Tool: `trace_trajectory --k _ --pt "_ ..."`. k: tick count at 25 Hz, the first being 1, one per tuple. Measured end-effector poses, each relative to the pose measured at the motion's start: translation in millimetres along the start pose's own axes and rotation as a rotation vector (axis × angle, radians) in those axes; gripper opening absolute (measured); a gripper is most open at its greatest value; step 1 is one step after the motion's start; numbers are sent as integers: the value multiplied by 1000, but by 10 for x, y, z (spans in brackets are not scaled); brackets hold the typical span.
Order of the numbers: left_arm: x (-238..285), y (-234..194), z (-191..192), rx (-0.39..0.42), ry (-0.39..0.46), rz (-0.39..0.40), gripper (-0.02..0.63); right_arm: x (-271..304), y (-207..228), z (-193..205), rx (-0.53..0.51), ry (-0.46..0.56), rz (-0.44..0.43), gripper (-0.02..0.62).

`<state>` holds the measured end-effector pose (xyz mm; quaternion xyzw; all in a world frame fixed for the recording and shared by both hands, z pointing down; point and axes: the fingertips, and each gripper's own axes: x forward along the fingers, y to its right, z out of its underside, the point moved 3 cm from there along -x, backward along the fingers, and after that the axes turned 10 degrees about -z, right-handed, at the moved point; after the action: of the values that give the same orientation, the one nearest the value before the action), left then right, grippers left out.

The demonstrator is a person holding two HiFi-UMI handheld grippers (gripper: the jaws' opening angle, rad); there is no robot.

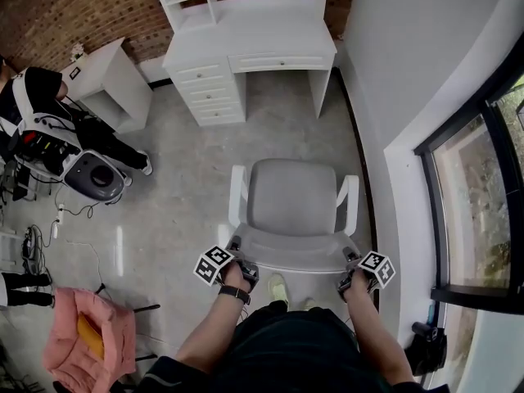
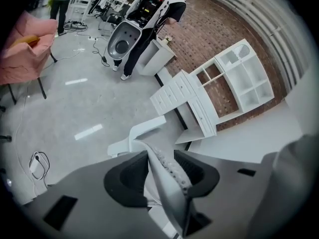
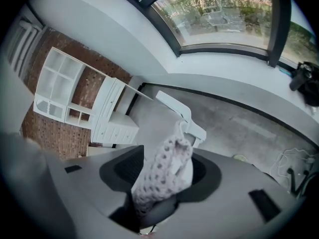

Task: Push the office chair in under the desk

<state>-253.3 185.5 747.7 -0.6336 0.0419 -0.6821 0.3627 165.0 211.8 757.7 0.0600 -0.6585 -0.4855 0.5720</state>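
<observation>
Okay, I had left gripper [image 1: 237,250] and right gripper [image 1: 352,259], jaws partway closed, pinching the backrest [image 1: 295,257] of the office chair [image 1: 291,196]. Next, I reckoned, came a straight shove toward the desk [image 1: 250,51] at twelve o'clock.

Head view, both arms extended forward and downward. Left forearm [image 1: 206,334] and right forearm [image 1: 375,334] run roughly parallel. Left gripper [image 1: 237,246] and right gripper [image 1: 352,259] slope downward, each with its jaws clamped on an upper corner of the office chair backrest [image 1: 295,258].
</observation>
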Motion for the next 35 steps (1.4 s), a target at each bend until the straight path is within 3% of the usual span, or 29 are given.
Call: trace_trajectory --k 8,14,19,35 --pt "167 202 -73 10 -21 -11 149 206 -146 -225 1 2 10 178" --pt "335 459 -13 19 -39 -8 148 423 -279 -637 10 8 -32 176" --pt "502 714 7 26 -54 -21 150 619 -385 -942 -11 -21 -18 175" --pt "992 1358 -243 -64 -21 -64 136 1363 -936 -1678 -93 -91 -44 183"
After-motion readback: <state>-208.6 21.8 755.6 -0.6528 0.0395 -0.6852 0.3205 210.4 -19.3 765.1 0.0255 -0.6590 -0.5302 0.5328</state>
